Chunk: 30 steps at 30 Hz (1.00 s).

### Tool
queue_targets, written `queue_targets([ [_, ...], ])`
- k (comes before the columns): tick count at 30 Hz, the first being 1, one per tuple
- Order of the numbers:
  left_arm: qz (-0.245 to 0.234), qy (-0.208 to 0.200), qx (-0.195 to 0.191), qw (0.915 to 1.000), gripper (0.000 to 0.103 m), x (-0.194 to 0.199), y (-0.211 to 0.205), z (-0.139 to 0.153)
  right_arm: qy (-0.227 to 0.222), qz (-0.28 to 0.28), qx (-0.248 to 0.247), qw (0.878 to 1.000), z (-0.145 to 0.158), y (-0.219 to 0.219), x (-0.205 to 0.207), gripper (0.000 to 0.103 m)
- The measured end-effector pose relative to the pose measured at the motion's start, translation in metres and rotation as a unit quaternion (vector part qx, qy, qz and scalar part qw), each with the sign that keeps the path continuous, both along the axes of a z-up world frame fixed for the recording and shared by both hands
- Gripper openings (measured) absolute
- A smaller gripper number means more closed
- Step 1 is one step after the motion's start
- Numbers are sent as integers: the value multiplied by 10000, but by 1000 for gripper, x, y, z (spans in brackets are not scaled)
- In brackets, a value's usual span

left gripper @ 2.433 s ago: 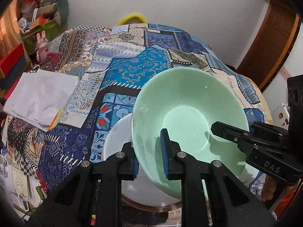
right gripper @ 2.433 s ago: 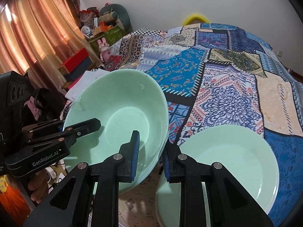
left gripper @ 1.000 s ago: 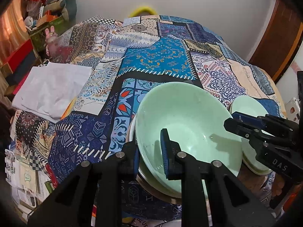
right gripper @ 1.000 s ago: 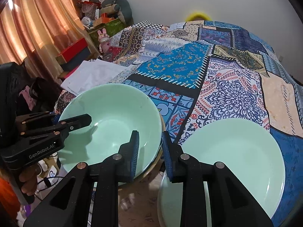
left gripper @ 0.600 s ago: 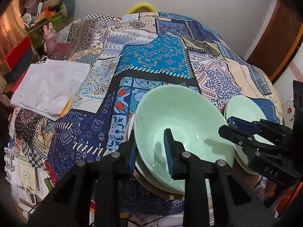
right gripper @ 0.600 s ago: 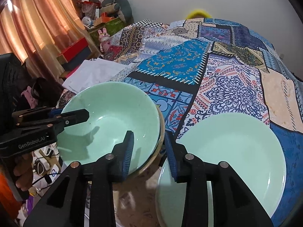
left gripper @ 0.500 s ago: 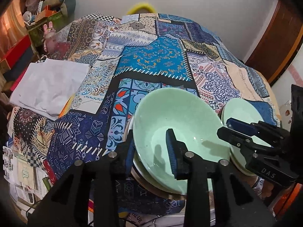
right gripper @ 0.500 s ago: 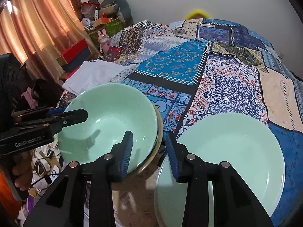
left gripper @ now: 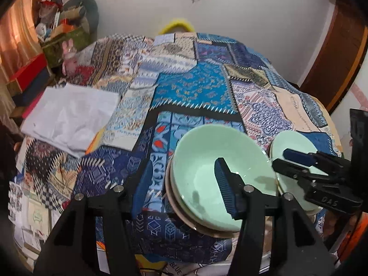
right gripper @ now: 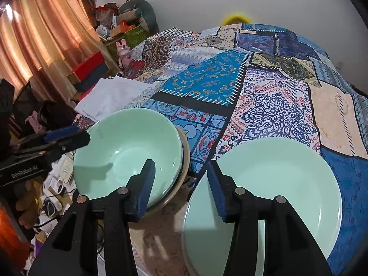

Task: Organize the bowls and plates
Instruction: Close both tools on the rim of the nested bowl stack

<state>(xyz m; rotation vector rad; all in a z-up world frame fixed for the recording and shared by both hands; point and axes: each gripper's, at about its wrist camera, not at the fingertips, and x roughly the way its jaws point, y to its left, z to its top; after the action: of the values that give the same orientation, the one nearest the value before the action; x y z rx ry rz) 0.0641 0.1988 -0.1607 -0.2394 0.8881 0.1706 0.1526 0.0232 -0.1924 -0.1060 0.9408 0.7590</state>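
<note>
Item 1, left tongs (left gripper: 181,182): yours, tilted steeply down, entering the left wrist view from 6 o'clock. The jaws have just been opening and stand parted. The near rim of the green bowl (left gripper: 220,179) lies between them, with the right pad over the bowl's inside and the left pad outside it, over the cloth. Neither pad presses on the rim.

Item 2, right tongs (right gripper: 180,186): yours, also angled steeply down, entering the right wrist view from 6 o'clock. The jaws have just been opening and stand moderately apart with nothing gripped. The left pad sits over the bowl's right inner side; the right pad sits over the left edge of the green plate (right gripper: 271,188).

Item 3, green bowl (right gripper: 128,154): upright, nested on a short stack of other dishes whose beige rim (right gripper: 184,158) shows at its 3 o'clock. The stack rests at the near edge of the table (left gripper: 197,92).

Item 4, green plate: flat, just beside the bowl stack at its 3 o'clock; whether they touch cannot be told.

Item 5, patchwork cloth (right gripper: 273,105): covers the table.

Item 6, folded white cloth (left gripper: 69,117): at 9 o'clock in the left wrist view, well apart from the dishes.
</note>
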Motion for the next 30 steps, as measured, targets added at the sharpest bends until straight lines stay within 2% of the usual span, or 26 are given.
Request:
queue_targets([
  [8,-60,256,-98,9996,56,-3,5,-28,125,54,-53,9999,-8,8,7,44],
  [21,-105,559,-700,9959,58,2,22,-67,554,324,-221,9977,-27,36,13,43],
  [25,-124,534,-803,9953,58,2,24,-72,664,403,-263,9966,-33,42,10,44],
  [30,-201,447,-850,9952,49,1,24,-75,667,454,-263,9964,-35,48,8,43],
])
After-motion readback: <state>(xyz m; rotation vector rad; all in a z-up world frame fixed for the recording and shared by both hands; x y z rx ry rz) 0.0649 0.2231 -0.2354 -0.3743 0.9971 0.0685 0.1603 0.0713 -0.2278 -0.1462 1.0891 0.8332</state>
